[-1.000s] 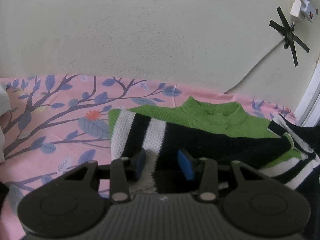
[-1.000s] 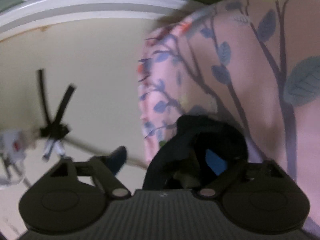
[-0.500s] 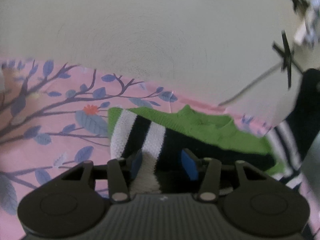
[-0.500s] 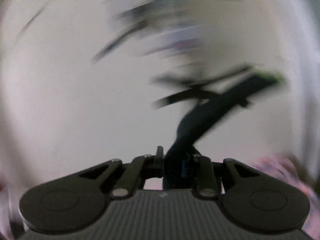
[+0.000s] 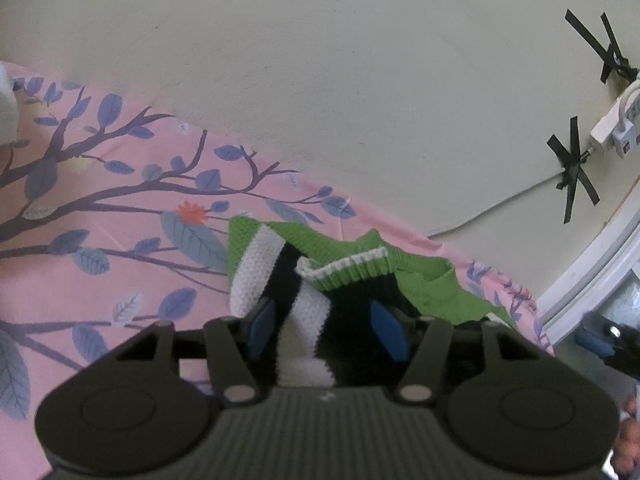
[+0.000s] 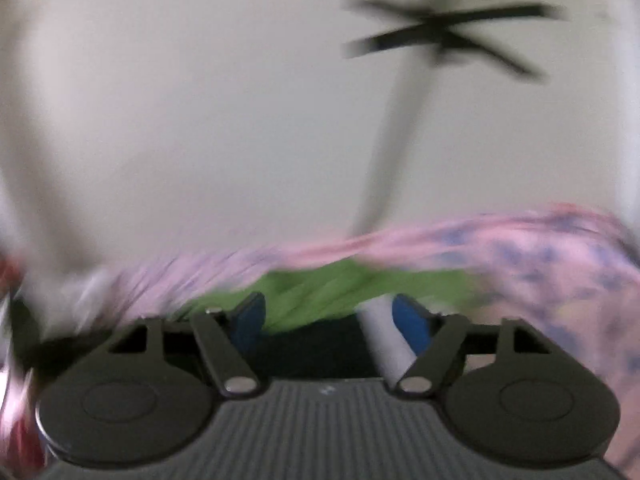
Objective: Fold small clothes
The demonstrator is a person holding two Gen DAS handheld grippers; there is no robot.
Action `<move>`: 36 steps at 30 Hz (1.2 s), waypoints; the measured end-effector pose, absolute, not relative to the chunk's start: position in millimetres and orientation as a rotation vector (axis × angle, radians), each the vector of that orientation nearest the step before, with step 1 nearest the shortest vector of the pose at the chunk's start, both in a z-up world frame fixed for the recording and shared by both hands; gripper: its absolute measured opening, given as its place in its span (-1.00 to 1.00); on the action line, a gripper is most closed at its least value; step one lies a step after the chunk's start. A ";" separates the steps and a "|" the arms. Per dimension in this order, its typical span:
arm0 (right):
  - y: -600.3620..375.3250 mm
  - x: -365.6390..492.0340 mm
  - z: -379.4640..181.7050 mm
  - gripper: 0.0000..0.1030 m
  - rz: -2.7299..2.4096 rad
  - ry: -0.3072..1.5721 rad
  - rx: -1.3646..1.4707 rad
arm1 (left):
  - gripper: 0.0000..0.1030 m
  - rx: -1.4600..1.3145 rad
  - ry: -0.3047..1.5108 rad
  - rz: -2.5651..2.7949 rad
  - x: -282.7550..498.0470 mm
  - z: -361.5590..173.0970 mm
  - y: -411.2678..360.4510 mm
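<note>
A small knitted sweater point(image 5: 280, 248) in green with black and white stripes lies on the pink leaf-print sheet point(image 5: 100, 240). One sleeve, with a green cuff point(image 5: 352, 268), lies folded across its body. My left gripper point(image 5: 324, 324) is open, its blue pads either side of the sweater's near striped edge. In the blurred right wrist view, my right gripper point(image 6: 328, 320) is open just above the sweater point(image 6: 340, 284), with black and white knit between its jaws. The right gripper's blue tip also shows at the left wrist view's right edge point(image 5: 596, 344).
A cream wall point(image 5: 320, 100) rises right behind the bed. A white power strip point(image 5: 616, 128) and cable are taped to it with black tape crosses point(image 5: 572, 172). A white door frame point(image 5: 592, 272) stands at the right. A white object point(image 5: 6, 108) sits at the far left.
My right gripper carried the black sleeve up and across, then opened and let it go; the sleeve now lies over the sweater's body. My left gripper stayed open at the near edge.
</note>
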State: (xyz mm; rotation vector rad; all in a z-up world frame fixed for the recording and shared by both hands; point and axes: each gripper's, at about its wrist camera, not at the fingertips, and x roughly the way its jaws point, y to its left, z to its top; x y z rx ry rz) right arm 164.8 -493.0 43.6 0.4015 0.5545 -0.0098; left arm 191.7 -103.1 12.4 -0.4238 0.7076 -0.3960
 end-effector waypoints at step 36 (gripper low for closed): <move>-273.9 184.1 19.1 -1.00 0.393 0.613 0.016 | 0.12 -0.541 0.659 -0.351 184.4 16.6 -64.4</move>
